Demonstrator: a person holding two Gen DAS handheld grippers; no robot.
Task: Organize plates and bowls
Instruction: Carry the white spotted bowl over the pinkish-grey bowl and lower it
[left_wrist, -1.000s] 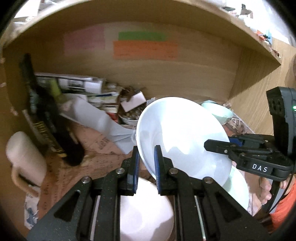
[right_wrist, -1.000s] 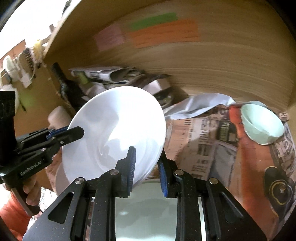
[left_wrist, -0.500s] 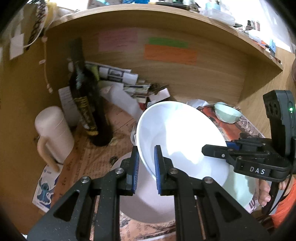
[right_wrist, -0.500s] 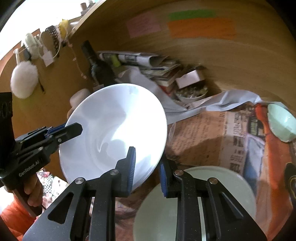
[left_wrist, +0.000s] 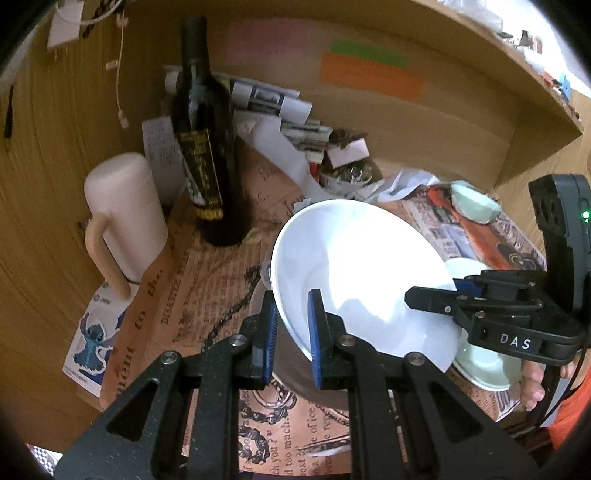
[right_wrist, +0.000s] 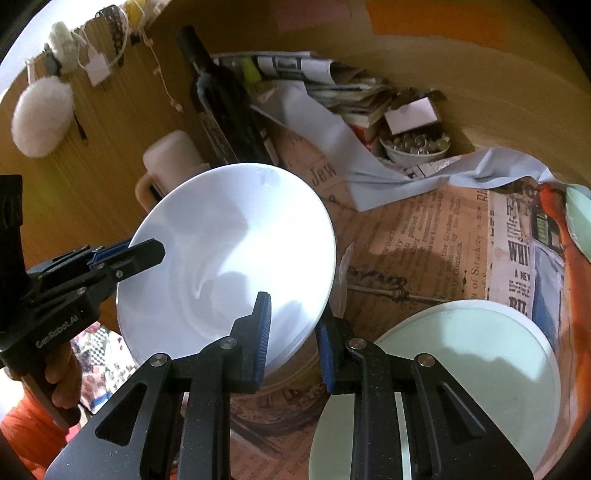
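A large white plate (left_wrist: 362, 273) is held in the air between both grippers, tilted. My left gripper (left_wrist: 291, 332) is shut on its near-left rim. My right gripper (right_wrist: 293, 332) is shut on the opposite rim of the plate (right_wrist: 229, 258); it shows in the left wrist view (left_wrist: 436, 299) at the right. A pale green plate (right_wrist: 443, 369) lies on the newspaper-covered table below the right gripper, partly hidden by it, and shows in the left wrist view (left_wrist: 484, 365) too. A small pale green bowl (left_wrist: 474, 201) sits at the far right.
A dark wine bottle (left_wrist: 207, 147) and a cream mug (left_wrist: 122, 206) stand at the left. Stacked papers (left_wrist: 280, 107) and a bowl of small metal items (right_wrist: 415, 146) lie against the wooden back wall. A wooden shelf (left_wrist: 517, 55) overhangs.
Both grippers have drawn back and risen with the white plate, so more of the table, the bottle and the green plate now shows. The grips are unchanged.
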